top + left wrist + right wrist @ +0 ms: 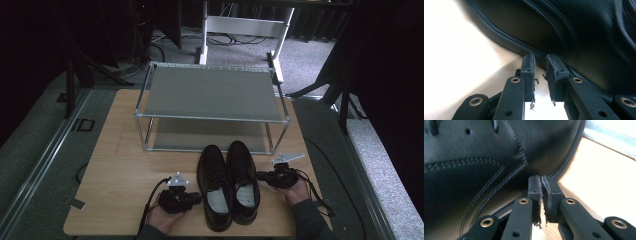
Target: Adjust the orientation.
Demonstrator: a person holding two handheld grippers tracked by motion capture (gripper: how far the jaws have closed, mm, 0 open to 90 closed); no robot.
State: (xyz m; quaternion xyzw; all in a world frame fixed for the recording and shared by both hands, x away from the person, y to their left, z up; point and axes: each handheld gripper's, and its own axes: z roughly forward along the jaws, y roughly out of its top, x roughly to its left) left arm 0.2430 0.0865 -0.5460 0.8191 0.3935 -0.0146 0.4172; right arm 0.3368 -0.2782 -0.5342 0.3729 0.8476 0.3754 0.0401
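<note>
High view: at the near edge of the wooden table (120, 170), the left gripper (196, 198) and right gripper (260, 175), jaws nearly together and empty, flank a pair of black shoes (227, 185). Farther off stands a grey two-tier rack (210, 92).

Two shoes stand side by side on the desk (120, 165), near its front edge — the left shoe (214, 187) touching the right shoe (243, 182), toes pointing away from the person. Behind them stands a two-tier rack (210, 92). The left claw (196, 197) lies just left of the pair; the right claw (261, 176) lies just right of it — each pointing inward at a shoe's side.
</note>
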